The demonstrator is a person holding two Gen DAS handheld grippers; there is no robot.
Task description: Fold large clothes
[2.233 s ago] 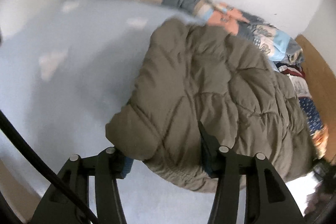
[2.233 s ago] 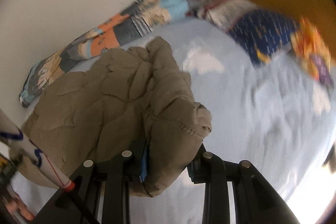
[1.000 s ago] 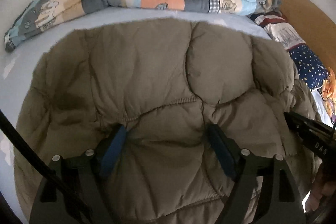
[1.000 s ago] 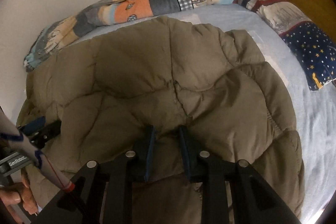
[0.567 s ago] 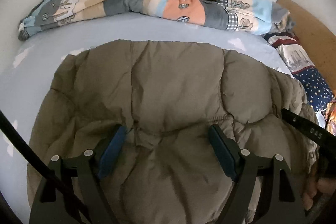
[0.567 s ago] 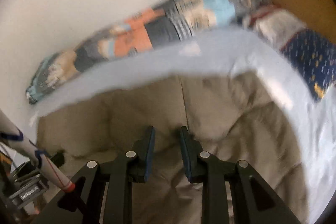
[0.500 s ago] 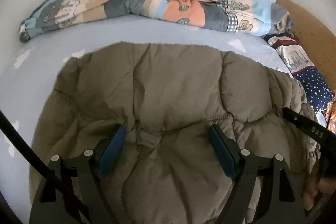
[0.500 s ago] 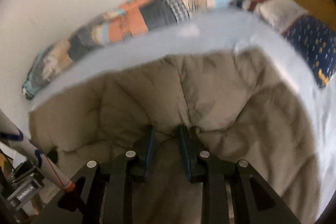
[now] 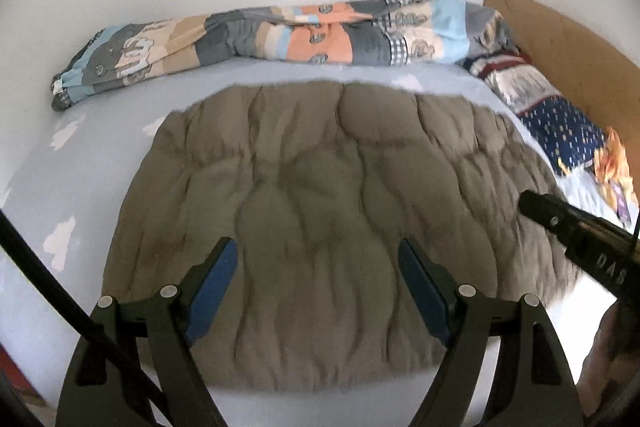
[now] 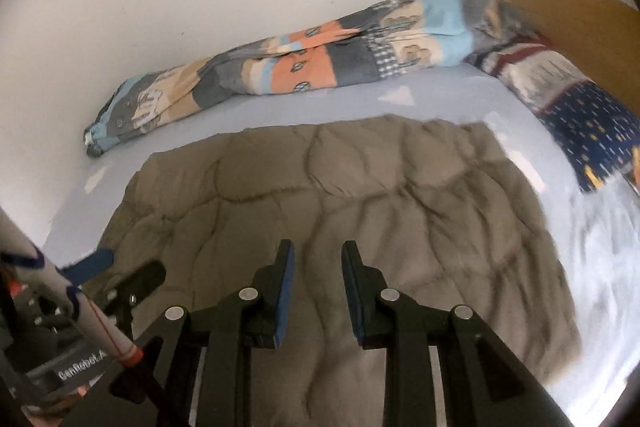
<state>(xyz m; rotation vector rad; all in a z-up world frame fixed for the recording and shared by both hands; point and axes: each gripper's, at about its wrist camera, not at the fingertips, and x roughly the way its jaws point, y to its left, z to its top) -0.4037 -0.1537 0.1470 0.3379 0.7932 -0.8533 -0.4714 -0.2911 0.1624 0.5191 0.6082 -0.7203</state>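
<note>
A puffy olive-brown quilted garment [image 9: 320, 211] — likely a padded coat — is lying spread flat across a pale blue bedsheet [image 9: 80, 187], filling the middle of the bed, its near hem toward the viewer. It is looking soft, thick and springy, probably light for its bulk; its smooth shell may be slippery, so a fold could puff back open. The firmer stitched edges and corners at the near hem seem the best places to pinch.

The left gripper [image 9: 316, 291] is hovering over the near part of the coat with its blue-padded jaws standing wide, gripping nothing. The right gripper [image 10: 318, 291] is hovering beside it with a narrow gap — its jaws have just been opening, and nothing is between them.

Along the far wall a rolled patchwork blanket [image 9: 280, 35] is lying, and at far right a navy starred pillow [image 9: 560, 131] is resting against a wooden headboard [image 9: 560, 39].
</note>
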